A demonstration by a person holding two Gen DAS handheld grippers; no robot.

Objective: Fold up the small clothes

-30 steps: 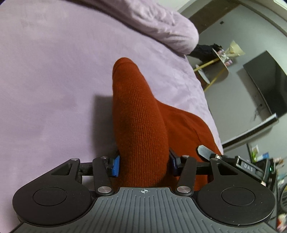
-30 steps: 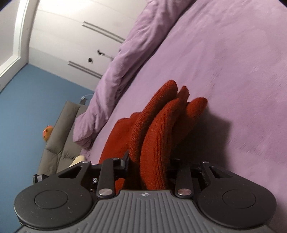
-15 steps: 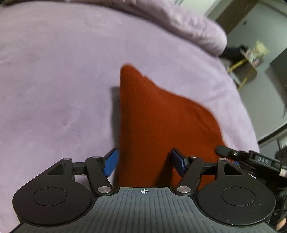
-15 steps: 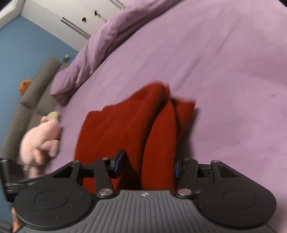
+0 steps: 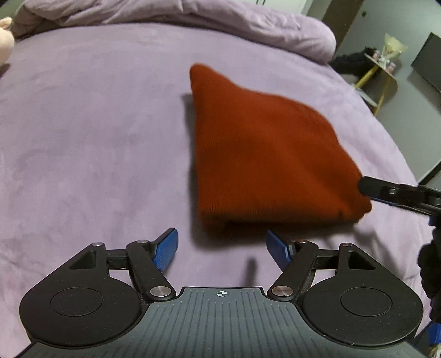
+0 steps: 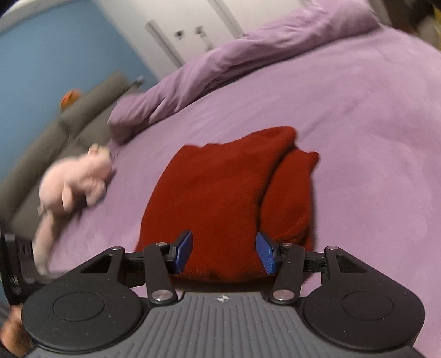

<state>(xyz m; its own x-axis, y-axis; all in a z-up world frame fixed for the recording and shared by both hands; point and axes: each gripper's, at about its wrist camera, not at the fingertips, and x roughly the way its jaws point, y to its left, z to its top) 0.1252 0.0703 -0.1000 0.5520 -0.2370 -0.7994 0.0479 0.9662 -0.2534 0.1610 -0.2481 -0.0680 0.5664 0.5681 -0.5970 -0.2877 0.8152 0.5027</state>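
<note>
both tongs are spread apart and hold nothing. left gripper (image 5: 222,249) sits just short of the red knit cloth (image 5: 264,162), not touching it. right gripper (image 6: 223,253) has its blue pads on each side of the cloth's near edge. the cloth lies folded flat on the purple bed cover (image 5: 91,132). it looks soft and woolly, shaped like a wedge, with its pointy end facing away toward the lumpy purple blanket (image 5: 220,24). a pink plush toy (image 6: 74,181) lies near.

- Bed (image 5: 82,137), covered in lilac fabric.
- Folded red knit garment (image 5: 264,154) lying on the bed.
- Rumpled lilac duvet (image 5: 193,19) beyond the garment.
- Pink plush toy (image 6: 74,181) left of the garment.
</note>
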